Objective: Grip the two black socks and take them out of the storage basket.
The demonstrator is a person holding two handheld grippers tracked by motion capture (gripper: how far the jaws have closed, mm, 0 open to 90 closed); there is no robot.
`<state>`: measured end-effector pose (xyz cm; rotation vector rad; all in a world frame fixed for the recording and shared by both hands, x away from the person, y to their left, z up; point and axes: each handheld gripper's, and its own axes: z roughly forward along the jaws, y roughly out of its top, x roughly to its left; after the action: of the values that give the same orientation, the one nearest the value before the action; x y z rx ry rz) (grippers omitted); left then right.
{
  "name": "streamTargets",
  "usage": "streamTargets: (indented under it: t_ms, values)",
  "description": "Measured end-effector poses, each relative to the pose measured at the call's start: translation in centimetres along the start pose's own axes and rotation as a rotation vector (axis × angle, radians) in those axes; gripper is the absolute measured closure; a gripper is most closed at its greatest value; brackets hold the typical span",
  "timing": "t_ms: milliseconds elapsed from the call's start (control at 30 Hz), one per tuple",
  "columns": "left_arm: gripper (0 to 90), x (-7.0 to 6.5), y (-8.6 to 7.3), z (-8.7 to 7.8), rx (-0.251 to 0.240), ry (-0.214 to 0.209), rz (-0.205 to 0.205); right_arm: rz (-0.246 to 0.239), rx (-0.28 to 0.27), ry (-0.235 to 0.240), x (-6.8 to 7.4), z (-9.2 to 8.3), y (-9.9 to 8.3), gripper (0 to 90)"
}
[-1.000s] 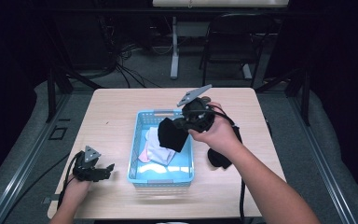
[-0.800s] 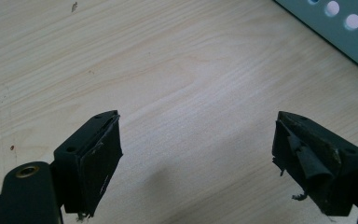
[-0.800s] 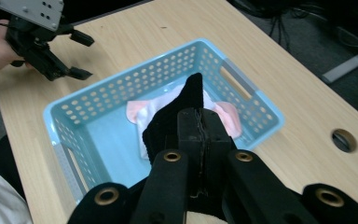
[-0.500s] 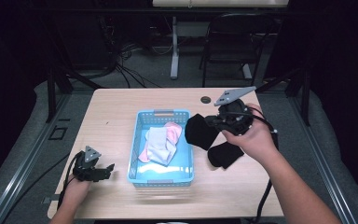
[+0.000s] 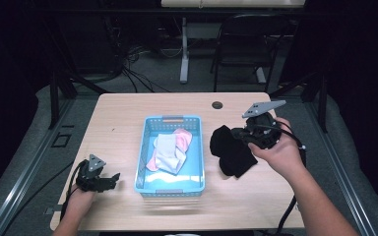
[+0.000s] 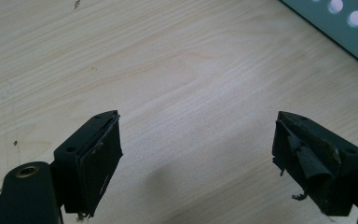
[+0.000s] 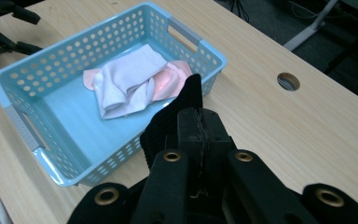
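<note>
While the right gripper (image 5: 241, 133) holds a black sock (image 5: 230, 150) pinched between its closed jaws, the relation that matters is where that sock lies against the blue basket (image 5: 143, 162): in the high view it is outside the basket, to the basket's right, draped down onto the wooden table (image 5: 128, 110) with its upper end caught at the jaws and its lower part spread toward the person's side; a second dark piece seems to lie under or against it, though where one ends and the other begins cannot be told; seen from the right gripper view the black cloth (image 7: 172, 116) stands up just ahead of the shut jaws, with the basket (image 7: 25, 128) beyond and to that view's left, so the jaws point roughly toward the basket; inside it lies a bundle of white and pink socks (image 5: 170, 151), bunched toward the far half and leaving the near floor bare; the left gripper (image 5: 109, 179) rests low at the table's near left corner, its jaws spread wide over bare wood and holding nothing, just beside the basket's left wall; the left hand is thus nearer the basket, the right nearer the sock, and setting the sock down appears to be the step in hand.
</note>
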<state>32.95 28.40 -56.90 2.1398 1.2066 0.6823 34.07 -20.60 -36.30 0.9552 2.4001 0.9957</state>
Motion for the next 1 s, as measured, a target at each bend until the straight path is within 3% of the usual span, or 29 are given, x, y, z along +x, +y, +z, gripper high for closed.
streamTargets:
  t_ms: [400, 633, 833, 1000]
  values:
    - [15.5, 0.0, 0.0, 0.0, -0.001, 0.0, 0.0, 0.047, 0.037, -0.009, -1.0, 1.5, -2.4, 88.9]
    - [15.6, 0.0, 0.0, 0.0, 0.0, 0.0, 0.003, 0.085, 0.072, 0.008, -1.4, 3.6, -4.5, 88.9]
    - [15.5, 0.0, 0.0, 0.0, 0.002, -0.001, 0.006, 0.158, 0.116, 0.005, -3.2, 6.0, -6.6, 88.9]
    - [15.6, 0.0, 0.0, 0.1, 0.001, -0.001, 0.002, 0.231, 0.146, -0.03, -5.2, 7.5, -8.5, 88.8]
